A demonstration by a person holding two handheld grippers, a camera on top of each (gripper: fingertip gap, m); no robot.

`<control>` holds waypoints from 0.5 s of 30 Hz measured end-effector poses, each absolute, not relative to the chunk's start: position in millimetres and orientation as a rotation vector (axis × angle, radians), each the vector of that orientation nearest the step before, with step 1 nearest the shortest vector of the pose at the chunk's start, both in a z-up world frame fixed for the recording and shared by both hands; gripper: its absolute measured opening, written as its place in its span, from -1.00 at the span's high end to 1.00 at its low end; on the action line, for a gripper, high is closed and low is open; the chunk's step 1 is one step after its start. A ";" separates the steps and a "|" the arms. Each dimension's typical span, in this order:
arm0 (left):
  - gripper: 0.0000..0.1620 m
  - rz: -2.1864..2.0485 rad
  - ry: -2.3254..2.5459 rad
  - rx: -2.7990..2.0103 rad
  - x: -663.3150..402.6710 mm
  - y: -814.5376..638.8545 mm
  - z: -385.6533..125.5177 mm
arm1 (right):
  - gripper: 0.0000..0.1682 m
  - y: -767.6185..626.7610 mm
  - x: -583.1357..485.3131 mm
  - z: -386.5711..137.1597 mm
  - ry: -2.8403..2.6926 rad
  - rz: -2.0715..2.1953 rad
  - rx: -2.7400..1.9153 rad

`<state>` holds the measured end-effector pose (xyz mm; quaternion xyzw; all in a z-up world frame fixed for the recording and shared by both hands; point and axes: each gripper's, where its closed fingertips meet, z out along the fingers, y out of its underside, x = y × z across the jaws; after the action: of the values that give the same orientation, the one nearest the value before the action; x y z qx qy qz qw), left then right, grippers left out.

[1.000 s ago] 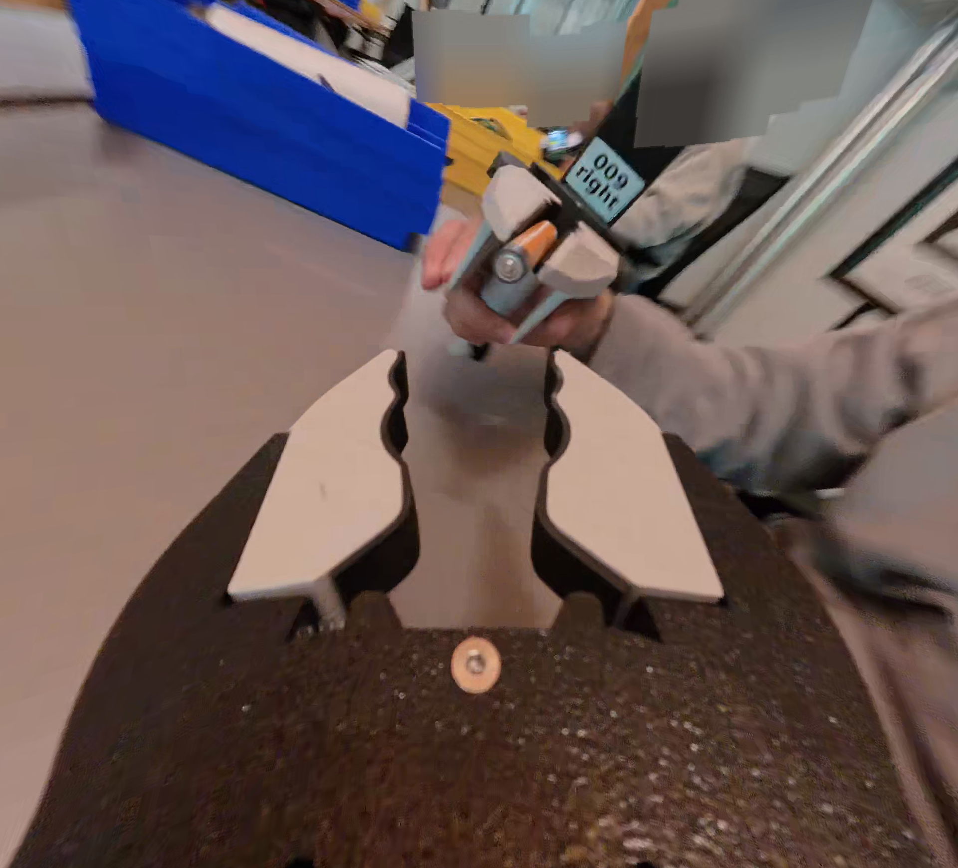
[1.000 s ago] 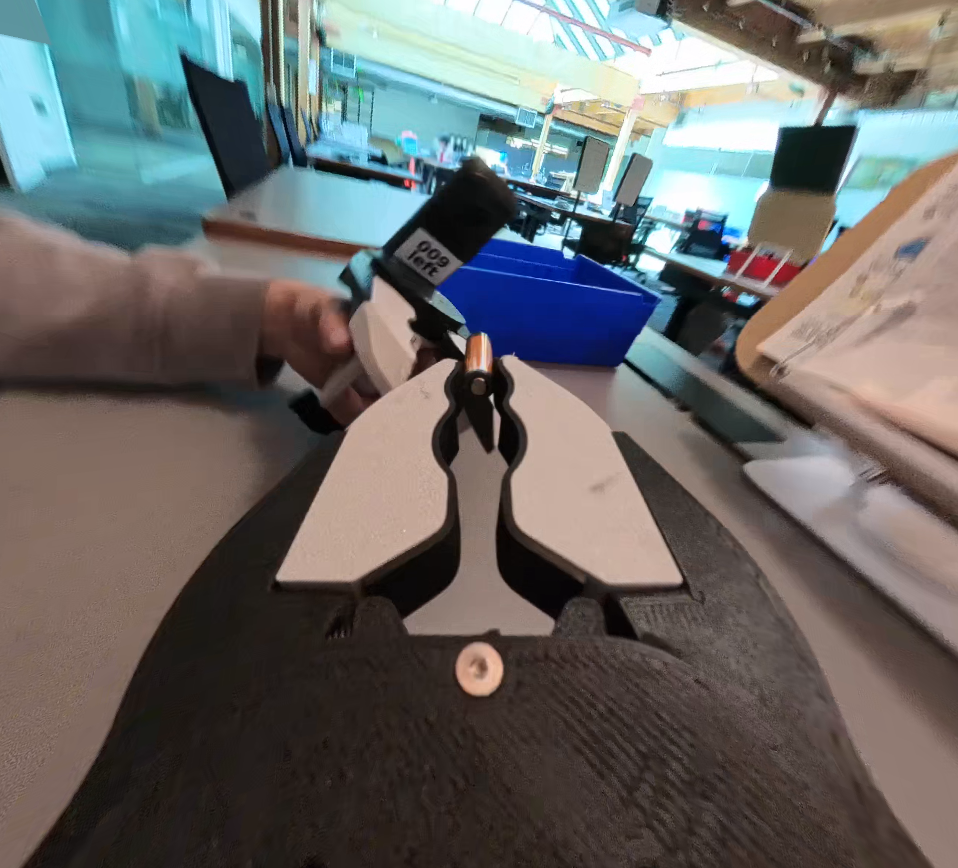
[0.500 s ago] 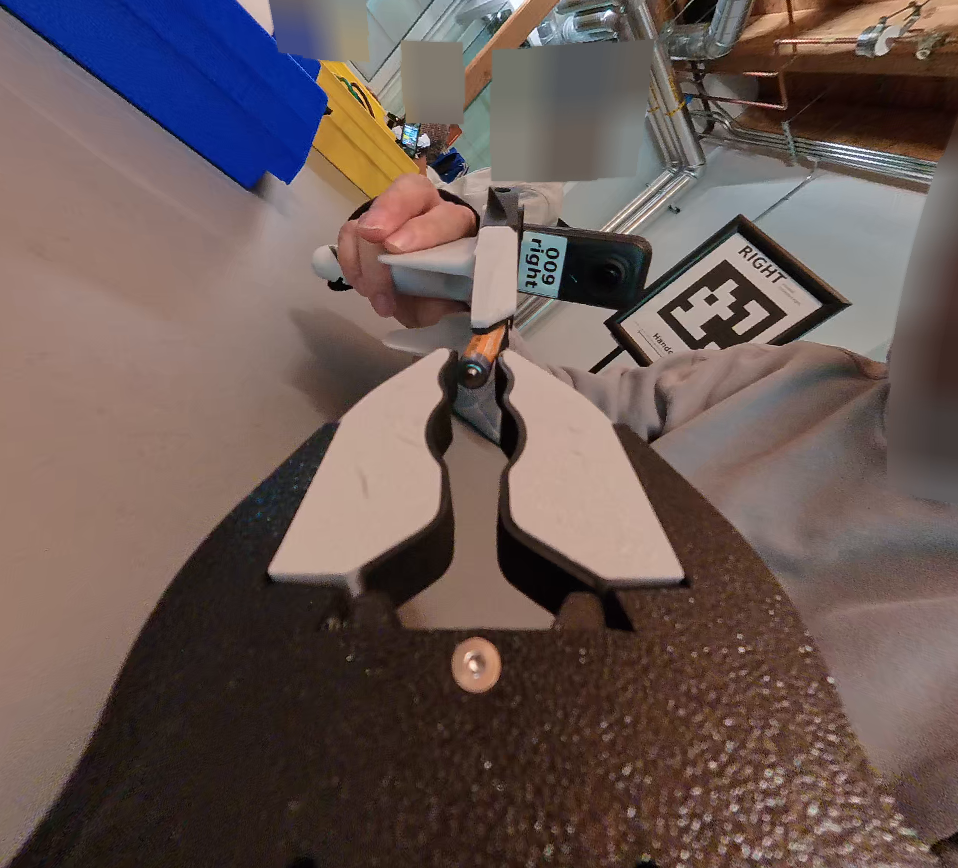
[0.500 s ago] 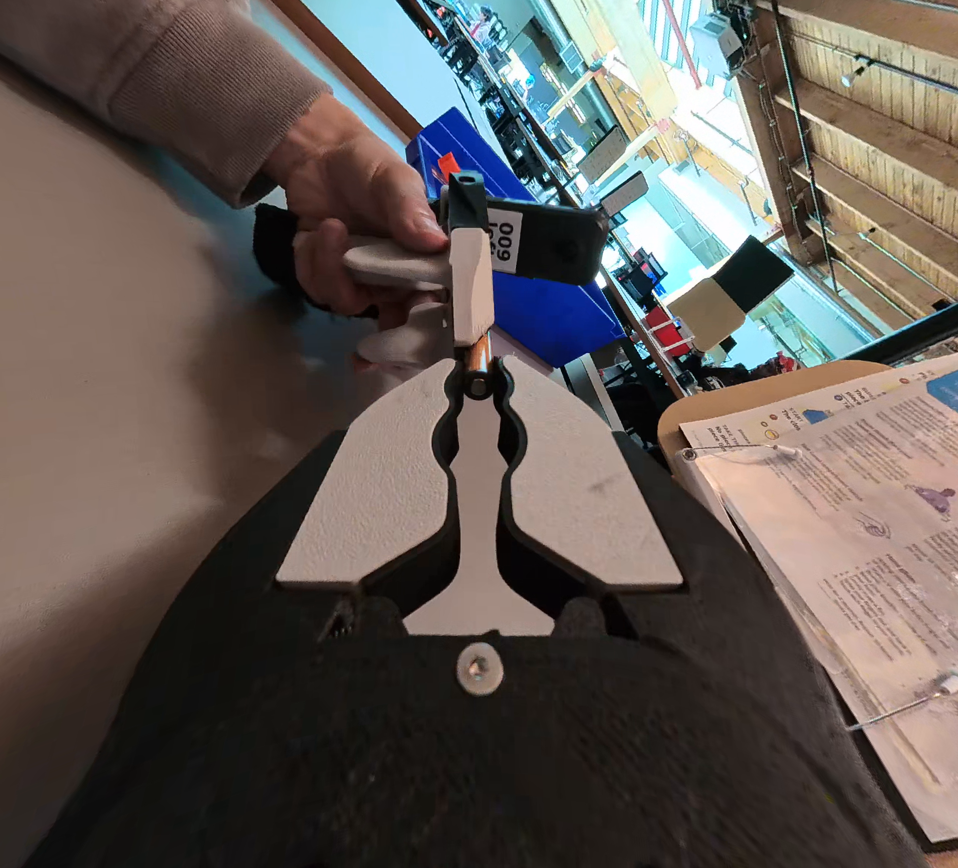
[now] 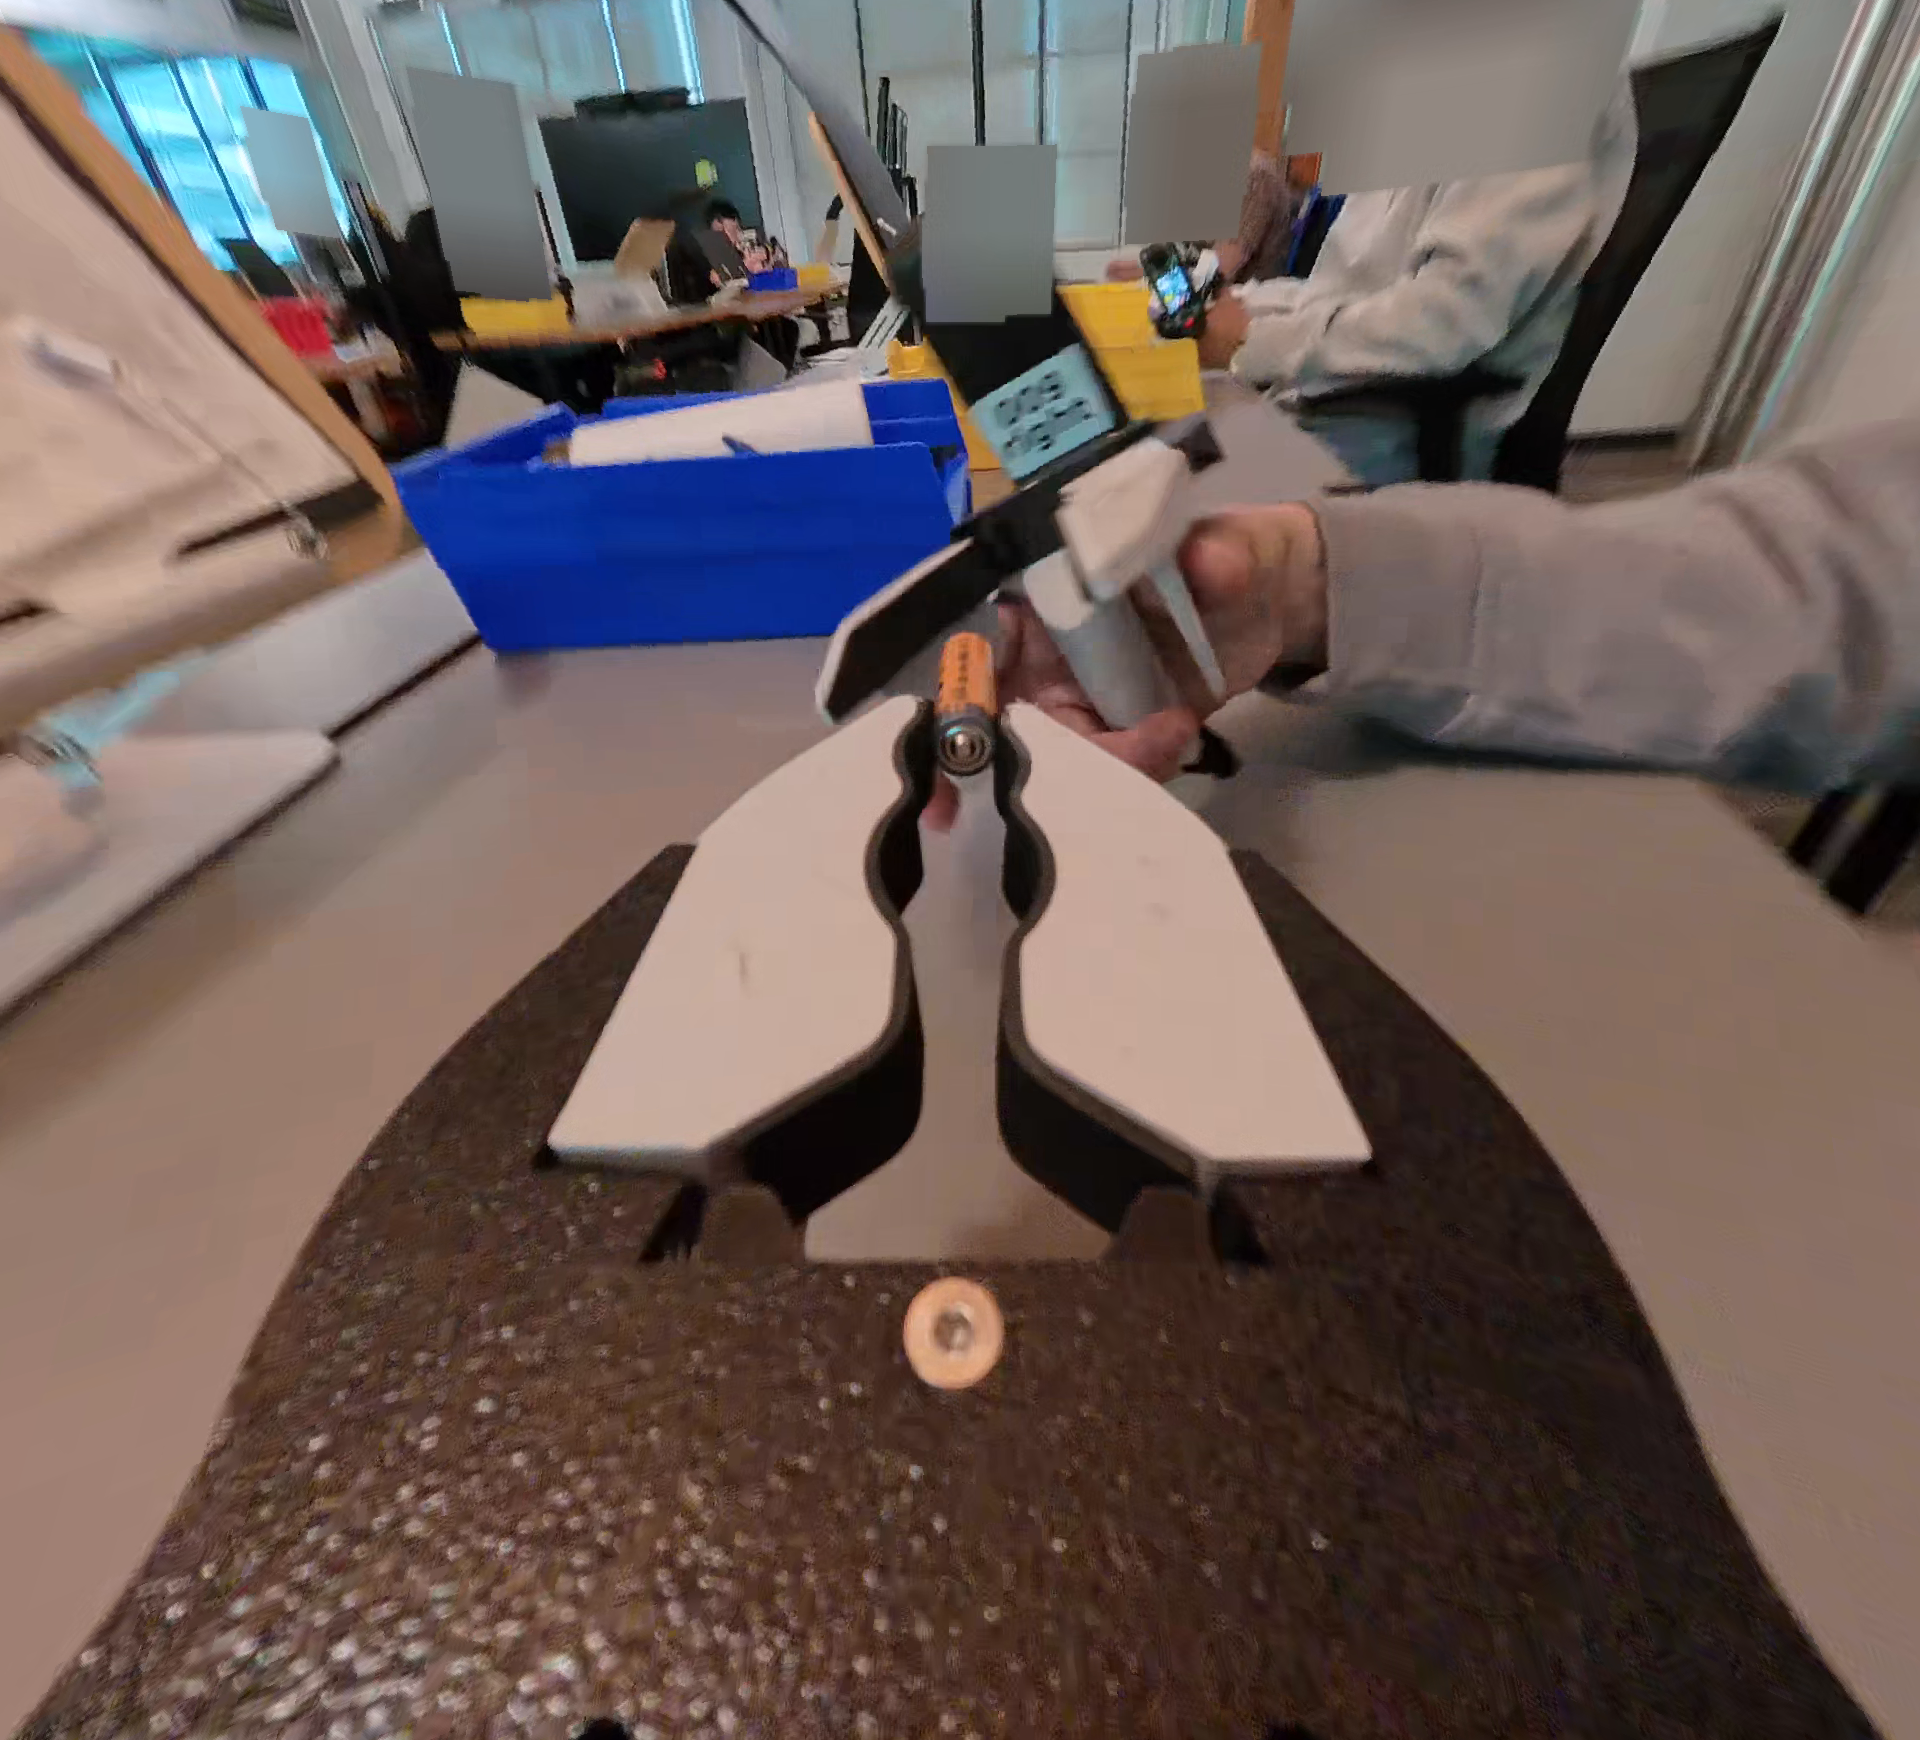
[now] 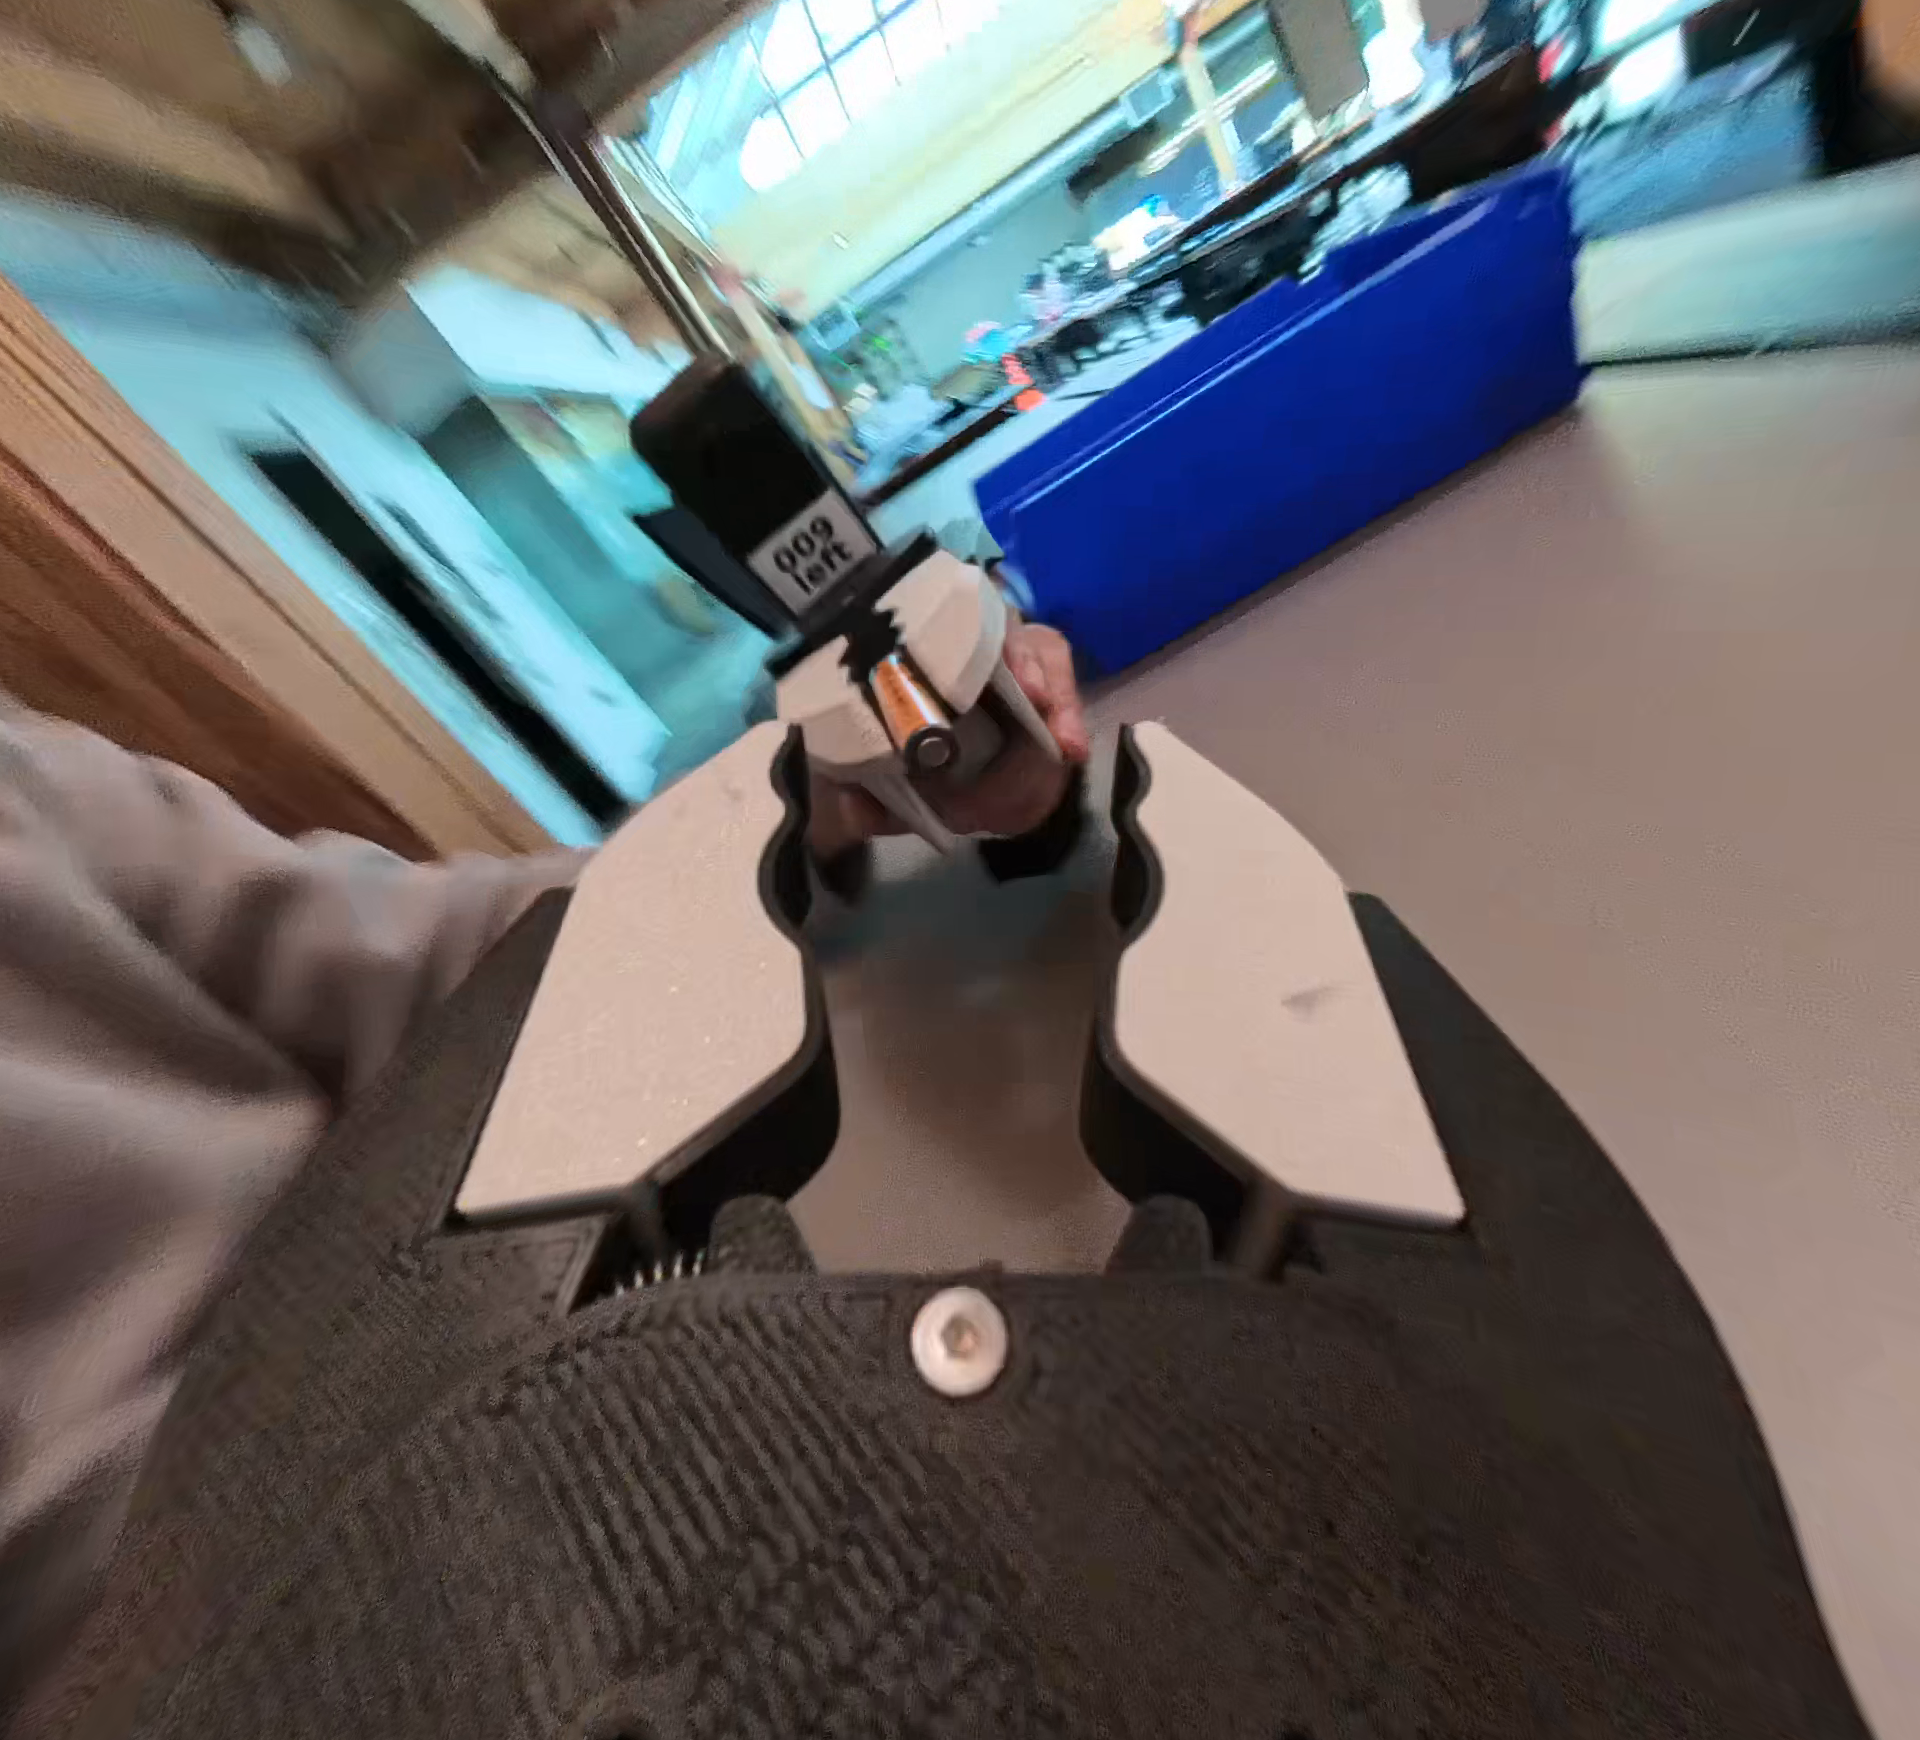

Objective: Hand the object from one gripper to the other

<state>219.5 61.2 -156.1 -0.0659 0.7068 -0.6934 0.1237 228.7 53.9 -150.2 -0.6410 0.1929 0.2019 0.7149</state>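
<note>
Battery (image 5: pixel 964 695) pinched near its end between left gripper (image 5: pixel 962 741) tips above the table (image 5: pixel 312 911); right gripper (image 6: pixel 954 760) spread, empty; likely light, rigid, slick, so best gripped mid-barrel.

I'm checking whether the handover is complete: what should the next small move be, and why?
Probably draw the right claw further back, clear of the left. The battery is pinched at the tips of the left claw, and the right claw is open and empty, so the transfer looks done.
</note>
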 end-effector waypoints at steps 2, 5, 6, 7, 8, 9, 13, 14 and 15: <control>0.88 -1.923 2.013 -0.074 216.3 56.8 -154.6 | 0.41 53.3 228.5 -149.3 0.507 0.642 -1.332; 0.88 -1.761 1.960 0.040 216.6 53.7 -157.5 | 0.49 52.8 223.3 -146.5 0.533 0.812 -1.264; 0.88 -1.721 1.946 0.066 216.8 52.9 -158.2 | 0.57 53.1 219.9 -147.5 0.531 0.848 -1.274; 0.88 -1.704 1.941 0.082 215.9 51.8 -158.5 | 0.62 54.0 217.3 -150.2 0.527 0.863 -1.295; 0.88 -1.704 1.935 0.091 214.7 50.7 -157.9 | 0.61 55.1 215.9 -153.0 0.523 0.859 -1.317; 0.88 -1.701 1.927 0.096 214.4 49.9 -157.2 | 0.63 56.3 215.2 -155.7 0.520 0.847 -1.338; 0.88 -1.668 1.924 0.104 216.0 50.8 -159.1 | 0.87 56.1 210.8 -154.9 0.473 0.846 -1.351; 0.88 -1.671 1.924 0.104 216.0 51.1 -159.1 | 0.87 56.3 210.7 -154.9 0.467 0.836 -1.357; 0.88 -1.668 1.925 0.108 215.9 51.3 -159.3 | 0.87 56.1 210.1 -154.6 0.460 0.833 -1.360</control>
<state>215.9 51.3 -159.3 0.0406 0.7221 -0.6259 0.2919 210.1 56.1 -154.6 -0.6047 0.2044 0.3703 0.6749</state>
